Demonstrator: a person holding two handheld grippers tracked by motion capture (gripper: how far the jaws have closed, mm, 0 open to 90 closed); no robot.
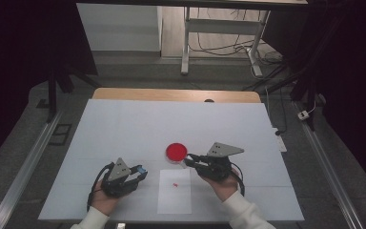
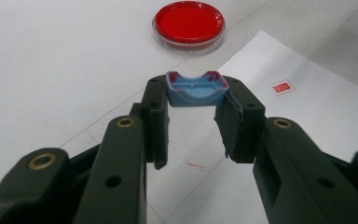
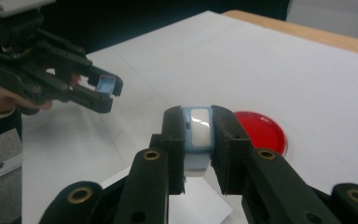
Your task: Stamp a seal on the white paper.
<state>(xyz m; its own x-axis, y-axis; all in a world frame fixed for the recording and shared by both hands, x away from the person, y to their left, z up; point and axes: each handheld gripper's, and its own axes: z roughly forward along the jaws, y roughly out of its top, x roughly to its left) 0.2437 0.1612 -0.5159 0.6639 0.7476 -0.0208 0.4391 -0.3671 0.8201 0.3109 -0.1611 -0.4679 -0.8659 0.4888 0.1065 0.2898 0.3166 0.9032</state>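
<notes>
High view: left gripper (image 1: 140, 171) low over the white table cover (image 1: 124, 129), held in the person's left hand (image 1: 106, 200), a small blue piece (image 1: 142, 168) pinched at its tips. Right gripper (image 1: 189, 160) in the right hand (image 1: 224, 183), tips just beside the red dish (image 1: 176, 151); what they carry is too small to make out here. A white paper sheet (image 1: 174, 195) lies between the two hands, with a tiny red label (image 1: 175, 184) on it. Left gripper view: jaws drawn in on a shallow blue cap (image 2: 196, 89), open side up, reddish along its rim, clamped across its ends between the pads. Beyond it the red dish (image 2: 189, 23) sits on the cover, the paper sheet (image 2: 307, 116) to the right with the red label (image 2: 281, 87) on it. Right gripper view: jaws pressed against both sides of a pale blue block (image 3: 198, 133) with a shiny whitish face, lifted clear of the table. The red dish (image 3: 261, 130) lies just behind the right jaw. At upper left the left gripper (image 3: 109, 88) shows, nipping its blue cap (image 3: 105, 85), well apart from the block.
</notes>
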